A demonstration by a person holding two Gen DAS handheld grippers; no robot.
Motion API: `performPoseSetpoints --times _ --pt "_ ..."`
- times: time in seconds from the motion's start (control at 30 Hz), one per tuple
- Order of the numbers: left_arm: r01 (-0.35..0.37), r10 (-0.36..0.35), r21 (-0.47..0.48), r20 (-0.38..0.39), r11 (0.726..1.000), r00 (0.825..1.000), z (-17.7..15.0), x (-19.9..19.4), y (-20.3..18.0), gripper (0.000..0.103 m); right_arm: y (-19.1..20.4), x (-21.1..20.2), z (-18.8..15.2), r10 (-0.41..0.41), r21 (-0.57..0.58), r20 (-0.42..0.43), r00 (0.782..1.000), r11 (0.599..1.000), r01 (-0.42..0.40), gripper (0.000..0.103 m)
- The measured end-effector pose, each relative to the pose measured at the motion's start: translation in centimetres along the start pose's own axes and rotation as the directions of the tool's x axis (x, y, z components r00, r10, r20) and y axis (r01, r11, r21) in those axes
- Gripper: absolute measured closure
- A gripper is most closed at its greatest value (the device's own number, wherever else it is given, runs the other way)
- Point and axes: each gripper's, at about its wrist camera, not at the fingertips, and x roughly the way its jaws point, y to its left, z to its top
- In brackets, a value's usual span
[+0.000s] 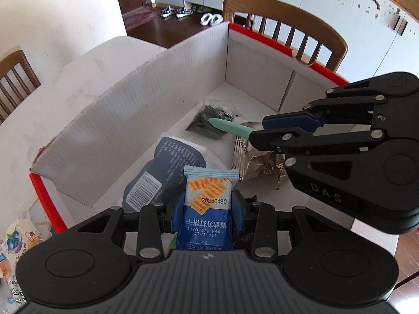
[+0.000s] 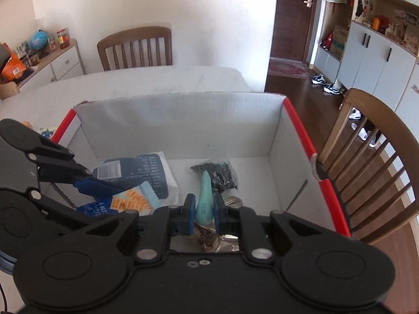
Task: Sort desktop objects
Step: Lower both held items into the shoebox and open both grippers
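2 grippers are hanging over the open box (image 1: pixel 146 96), each already carrying something. Nearest in the left wrist view, the left gripper (image 1: pixel 207 209) is pinching a blue soda-biscuit packet (image 1: pixel 208 201) between its pads, the packet's long axis running straight forward along the fingers and its sealed end pointing into the box. Directly below and just ahead of it, a dark blue pouch (image 1: pixel 167 167) is lying on the box floor. The right gripper (image 2: pixel 204 209) is clamping a mint-green pen-shaped item (image 2: pixel 205 191) by its thick end, the tapered tip pointing forward and away; in the left view that item (image 1: pixel 230 128) is reaching in from the right, crossing above a crinkled silver wrapper (image 1: pixel 259 162). Farther on, a clear bag of dark bits (image 1: pixel 212 120) is sitting under the green tip, toward the far wall.

Both held things are already inside the box's footprint and above its floor, so the coming move looks like a release. The left gripper seems lower and nearer the floor. Both are tilting forward and down.
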Motion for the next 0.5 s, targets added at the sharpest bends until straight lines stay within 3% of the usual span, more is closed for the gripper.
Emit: performPoseSetpoints --times 0.3,0.37,0.5 --pt "0.006 -0.006 0.003 -0.066 1.000 0.998 0.8 1.6 0.0 0.067 -0.5 1.3 0.0 0.009 0.016 -0.056 0.998 1.000 -0.008 0.089" --pt "0.006 -0.005 0.010 -0.076 1.000 0.997 1.3 1.9 -0.2 0.067 -0.7 1.3 0.0 0.010 0.023 -0.063 0.998 1.000 -0.008 0.081" --pt "0.012 -0.010 0.015 -0.097 1.000 0.995 1.5 2.5 -0.3 0.067 -1.5 0.9 0.1 0.021 0.064 -0.069 0.997 0.998 -0.016 0.073"
